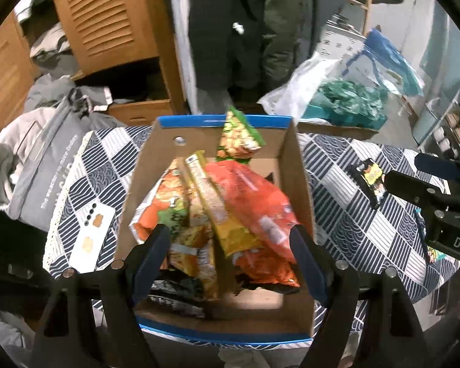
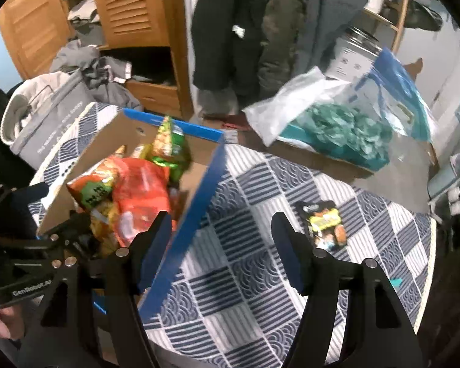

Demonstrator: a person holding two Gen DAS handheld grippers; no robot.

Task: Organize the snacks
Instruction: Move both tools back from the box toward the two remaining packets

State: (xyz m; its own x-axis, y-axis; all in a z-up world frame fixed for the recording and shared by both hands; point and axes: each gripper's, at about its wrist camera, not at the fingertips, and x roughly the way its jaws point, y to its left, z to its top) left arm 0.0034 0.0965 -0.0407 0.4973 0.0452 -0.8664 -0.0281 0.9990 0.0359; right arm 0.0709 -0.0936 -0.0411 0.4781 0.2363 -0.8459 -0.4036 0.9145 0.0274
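Observation:
A cardboard box (image 1: pixel 294 165) with blue edges stands on the patterned table and holds several snack bags: an orange bag (image 1: pixel 254 196), a yellow packet (image 1: pixel 211 202) and a green bag (image 1: pixel 236 138) leaning on the far wall. My left gripper (image 1: pixel 230 245) is open and empty, above the box's near end. The box also shows in the right wrist view (image 2: pixel 196 202), at the left. My right gripper (image 2: pixel 222 236) is open and empty over the tablecloth beside the box's right wall. A small black snack packet (image 2: pixel 323 220) lies on the table right of it, also seen in the left wrist view (image 1: pixel 368 181).
A white remote-like card (image 1: pixel 90 236) lies left of the box. A grey bag (image 1: pixel 36 165) sits at the table's left edge. A clear bag with teal contents (image 2: pixel 337 132) stands on the floor behind. A wooden cabinet (image 2: pixel 132 9) and hanging clothes (image 2: pixel 230 30) stand beyond.

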